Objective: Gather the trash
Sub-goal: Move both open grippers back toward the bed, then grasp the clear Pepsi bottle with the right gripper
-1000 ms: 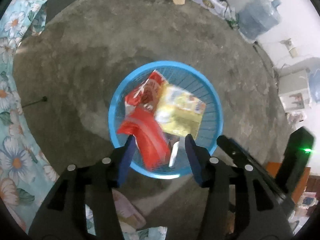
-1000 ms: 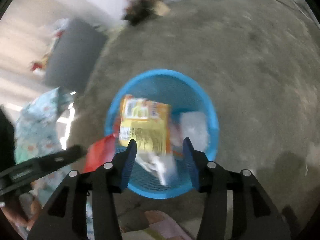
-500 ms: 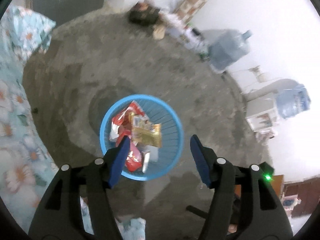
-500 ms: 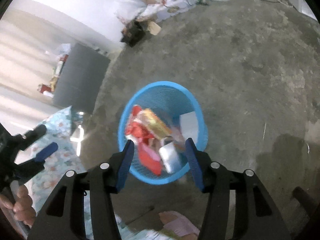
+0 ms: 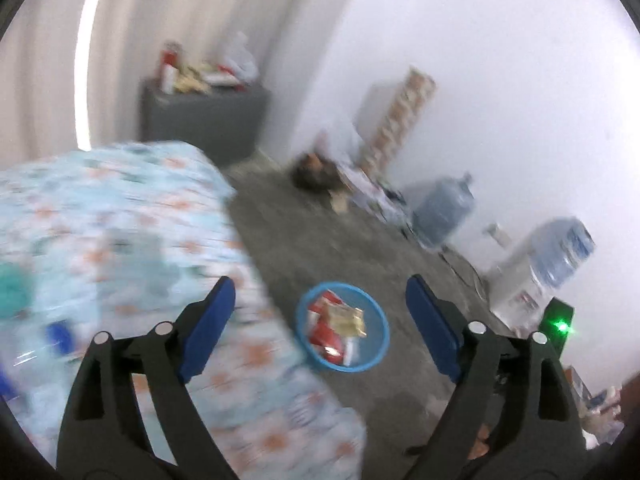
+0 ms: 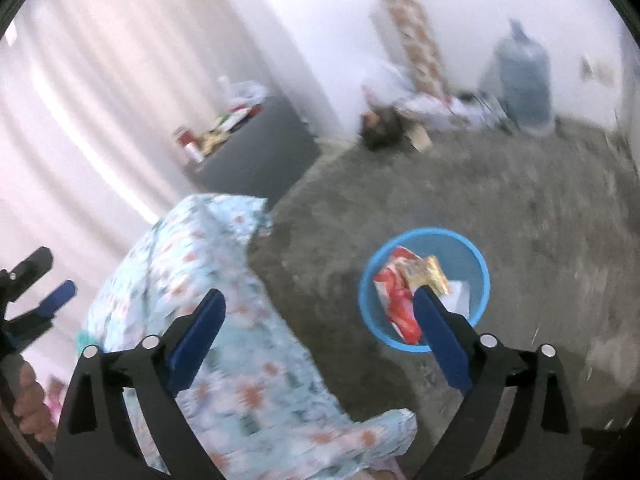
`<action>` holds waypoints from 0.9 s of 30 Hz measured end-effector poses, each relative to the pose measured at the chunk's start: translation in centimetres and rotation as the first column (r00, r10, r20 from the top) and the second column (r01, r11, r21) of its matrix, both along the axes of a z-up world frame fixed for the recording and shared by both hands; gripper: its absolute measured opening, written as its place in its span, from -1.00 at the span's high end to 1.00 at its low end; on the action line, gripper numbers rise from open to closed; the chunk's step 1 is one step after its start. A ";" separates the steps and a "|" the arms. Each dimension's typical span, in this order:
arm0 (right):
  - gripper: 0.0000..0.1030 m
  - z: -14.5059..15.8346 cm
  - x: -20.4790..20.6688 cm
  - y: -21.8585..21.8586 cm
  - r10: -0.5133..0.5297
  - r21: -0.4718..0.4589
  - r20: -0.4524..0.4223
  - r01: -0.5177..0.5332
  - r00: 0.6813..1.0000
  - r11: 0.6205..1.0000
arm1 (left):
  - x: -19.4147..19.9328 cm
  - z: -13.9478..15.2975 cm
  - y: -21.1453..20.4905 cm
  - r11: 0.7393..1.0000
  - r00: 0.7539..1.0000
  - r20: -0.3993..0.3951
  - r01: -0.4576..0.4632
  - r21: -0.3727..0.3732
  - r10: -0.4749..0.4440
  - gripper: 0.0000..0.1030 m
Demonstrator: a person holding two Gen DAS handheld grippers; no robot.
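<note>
The blue basket (image 5: 342,327) on the floor already holds red and yellow wrappers (image 5: 335,320). Both the left gripper (image 5: 320,320) and the right gripper (image 6: 320,332) are released and empty, their jaws having just opened wide. On the flowered bedsheet (image 5: 120,240) beside the basket, blurred items may be left to collect.

Round blue basket (image 5: 378,354) on grey floor, red wrappers (image 5: 322,330) and yellow packet (image 5: 347,317) inside

We see bare concrete floor (image 6: 540,216) open on every side of the blue basket (image 6: 478,264) but one: the floral bedspread (image 6: 240,344) bulks just beside it. Beyond the basket, water jugs (image 5: 442,210) and clutter line the wall.
</note>
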State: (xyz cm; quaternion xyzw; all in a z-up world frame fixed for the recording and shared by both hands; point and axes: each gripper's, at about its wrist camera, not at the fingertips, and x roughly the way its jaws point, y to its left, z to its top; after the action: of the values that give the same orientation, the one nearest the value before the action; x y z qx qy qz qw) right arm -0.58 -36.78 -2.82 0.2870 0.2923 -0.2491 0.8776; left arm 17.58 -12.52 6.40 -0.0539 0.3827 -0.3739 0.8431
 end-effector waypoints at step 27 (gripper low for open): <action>-0.87 -6.7 21.3 29.9 0.418 0.788 0.073 -0.310 0.905 0.532 | -6.6 -1.8 40.4 0.711 0.709 0.051 -0.702 -0.033 0.703 -0.70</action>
State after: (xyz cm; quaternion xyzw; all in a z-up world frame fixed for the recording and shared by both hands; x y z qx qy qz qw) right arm 20.72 -6.91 -9.52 0.5572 0.4784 0.0753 0.6746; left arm 10.99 27.83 4.55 -0.1887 0.3060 -0.0289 0.9327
